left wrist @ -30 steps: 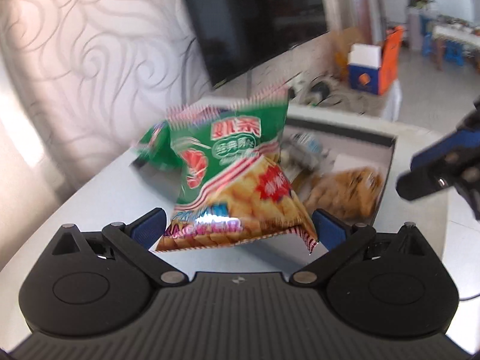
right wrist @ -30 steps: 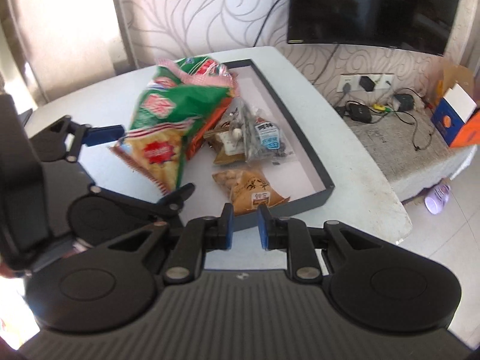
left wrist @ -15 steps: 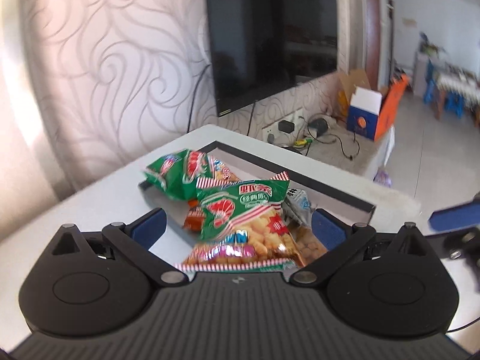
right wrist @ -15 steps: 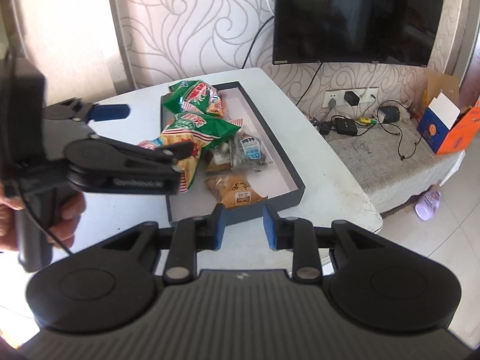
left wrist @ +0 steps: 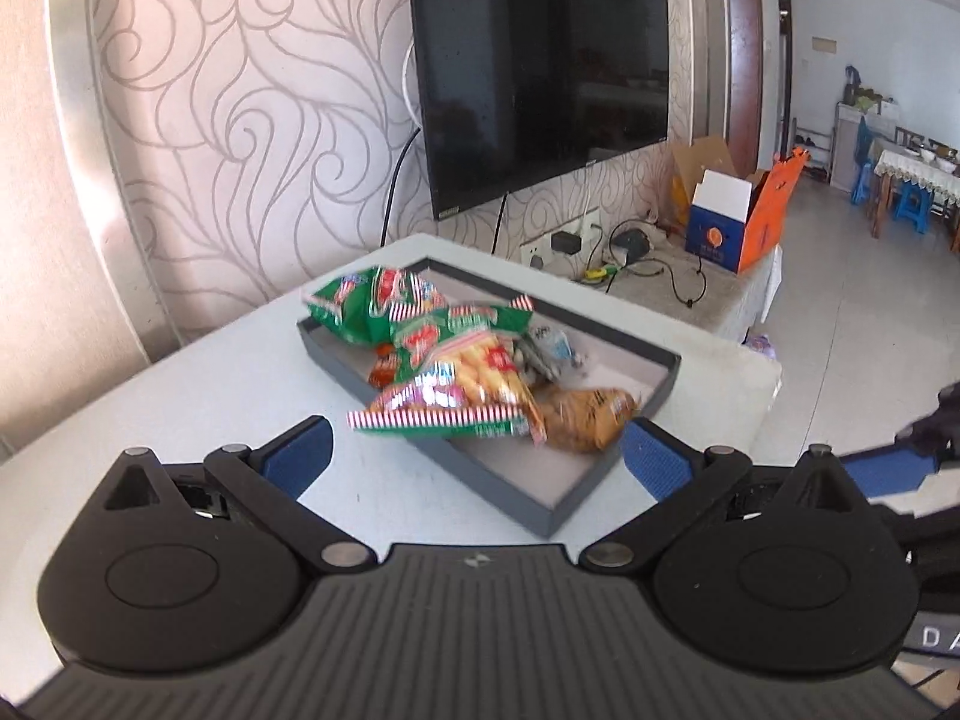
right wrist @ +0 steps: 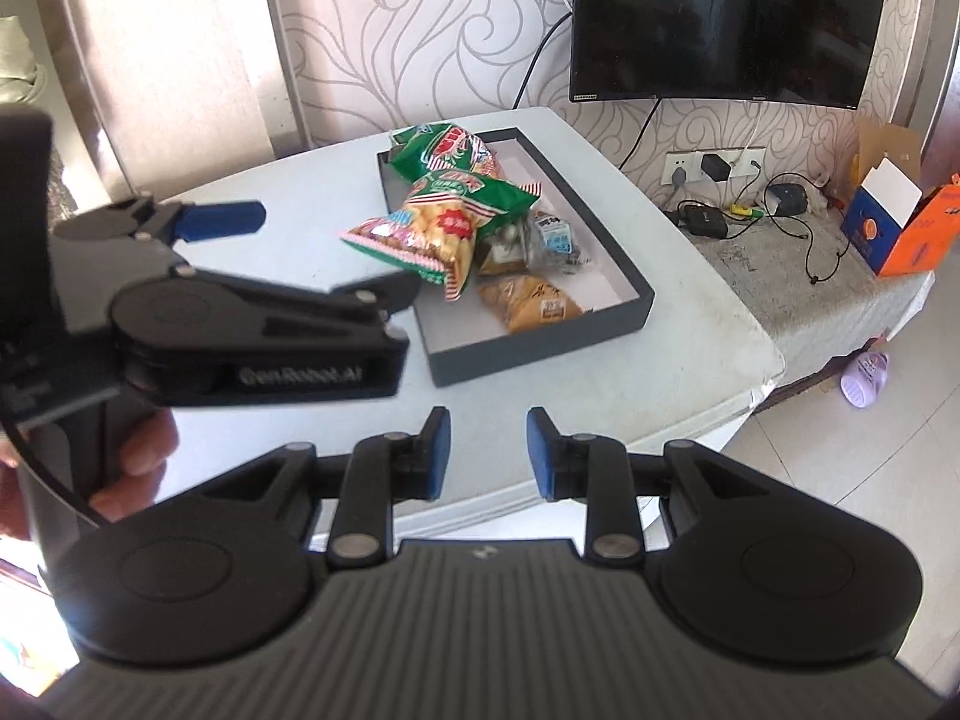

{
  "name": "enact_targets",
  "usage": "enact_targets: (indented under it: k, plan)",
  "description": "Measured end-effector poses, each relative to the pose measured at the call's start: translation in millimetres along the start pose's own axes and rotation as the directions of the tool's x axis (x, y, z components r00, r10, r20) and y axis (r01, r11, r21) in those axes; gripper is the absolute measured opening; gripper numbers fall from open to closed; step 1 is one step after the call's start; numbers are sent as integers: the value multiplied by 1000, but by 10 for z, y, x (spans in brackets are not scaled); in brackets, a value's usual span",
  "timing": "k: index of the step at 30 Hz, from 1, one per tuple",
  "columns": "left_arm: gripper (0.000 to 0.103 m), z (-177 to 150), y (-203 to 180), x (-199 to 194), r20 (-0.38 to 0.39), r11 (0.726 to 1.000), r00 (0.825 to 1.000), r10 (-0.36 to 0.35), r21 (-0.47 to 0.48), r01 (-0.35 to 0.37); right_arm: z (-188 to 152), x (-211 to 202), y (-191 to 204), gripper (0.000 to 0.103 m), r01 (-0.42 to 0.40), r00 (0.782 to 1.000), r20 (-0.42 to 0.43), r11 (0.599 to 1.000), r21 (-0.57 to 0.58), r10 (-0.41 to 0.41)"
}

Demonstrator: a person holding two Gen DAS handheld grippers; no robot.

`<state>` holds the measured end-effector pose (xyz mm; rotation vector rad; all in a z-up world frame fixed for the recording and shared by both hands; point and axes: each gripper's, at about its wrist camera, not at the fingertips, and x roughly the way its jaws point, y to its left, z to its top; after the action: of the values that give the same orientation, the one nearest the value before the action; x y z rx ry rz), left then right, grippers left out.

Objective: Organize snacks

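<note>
Left gripper (left wrist: 474,459): jaws spread wide, nothing between the blue pads; raised above the near table edge, at 9 o'clock in the right wrist view.
Right gripper (right wrist: 485,456): jaws have just been opening, now parted by a narrow gap, empty; hangs over the near table edge.
Tray (right wrist: 630,282): dark, shallow, rectangular, on the white table (right wrist: 288,216), at 12 o'clock from the right gripper.
Green shrimp-chip bag (right wrist: 447,225): lies across the tray's left rim, striped end hanging out over the table toward 9 o'clock.
Second green bag (right wrist: 444,147): at the tray's far end, 12 o'clock from the first, touching it.
Tan packet (right wrist: 531,303): flat in the tray's near end.
Clear grey packet (right wrist: 555,240): just beyond the tan packet, beside the chip bag.
Person's hand (right wrist: 135,450): wrapped round the left gripper's handle, at 8 o'clock.
Television (right wrist: 729,18): on the wall, at 1 o'clock.
</note>
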<state>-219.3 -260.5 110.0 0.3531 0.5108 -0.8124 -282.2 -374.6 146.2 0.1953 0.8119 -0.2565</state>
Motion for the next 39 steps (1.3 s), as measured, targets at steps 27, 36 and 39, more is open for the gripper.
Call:
enact_targets:
  k: [27, 36, 39]
  plan:
    - [103, -333, -180, -570, -37, 981, 987, 156, -112, -160, -260, -109, -170, 37, -37, 998, 53, 996, -79, 41]
    - [103, -314, -228, -561, -64, 968, 980, 191, -151, -199, -241, -62, -183, 37, -72, 997, 31, 991, -116, 76]
    - [103, -263, -267, -531, -73, 963, 977, 200, -168, -210, -191, -62, -217, 37, -75, 996, 33, 989, -125, 80]
